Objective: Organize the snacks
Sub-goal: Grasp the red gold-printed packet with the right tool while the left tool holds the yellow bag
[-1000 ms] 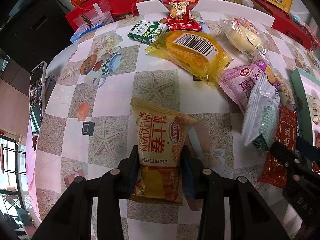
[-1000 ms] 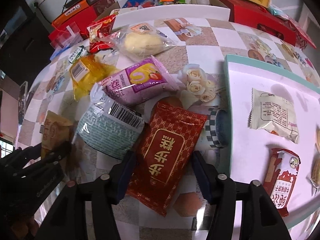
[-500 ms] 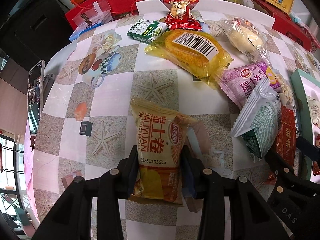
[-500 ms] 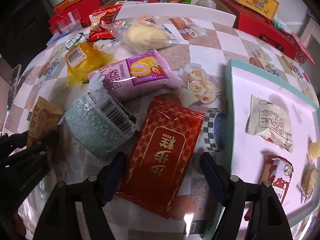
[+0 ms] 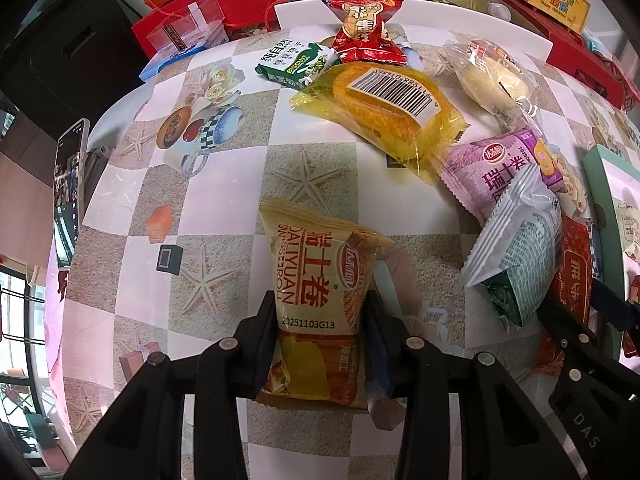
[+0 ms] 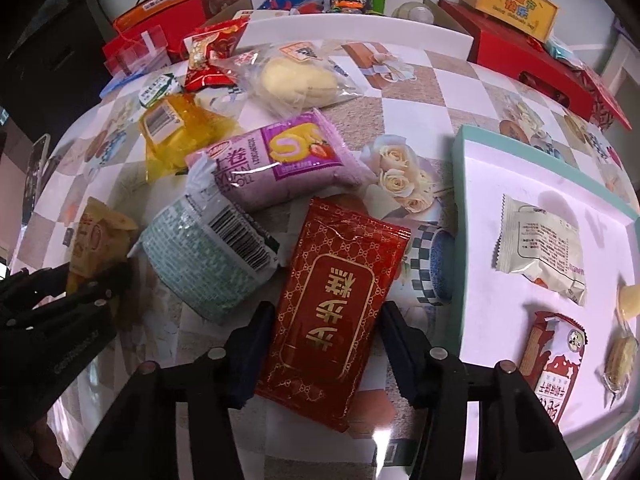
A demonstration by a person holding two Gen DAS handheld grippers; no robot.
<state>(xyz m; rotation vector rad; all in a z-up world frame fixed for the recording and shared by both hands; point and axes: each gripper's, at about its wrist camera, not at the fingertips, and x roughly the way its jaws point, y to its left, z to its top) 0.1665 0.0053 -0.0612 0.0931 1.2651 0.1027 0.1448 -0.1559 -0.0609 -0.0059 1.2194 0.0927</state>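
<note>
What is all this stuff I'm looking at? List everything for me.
yellow roll packet: one, yellow, in the left claw
red packet: one, red and gold, between the right claw's fingers
pale green packet: one, beside the red packet
purple packet: one, behind both
clear yellow packet: one, mid-table
bun packet: one, clear, far side
biscuit pack: one, green, far side
candy bag: one, red, far edge
tray: one, white, teal rim, right; holds several snacks
phone: one, left edge
gift boxes: several, red and yellow, behind
table: one, checked cloth
left claw: black, shut on the yellow roll packet
right claw: black, has just been closing on the red packet
</note>
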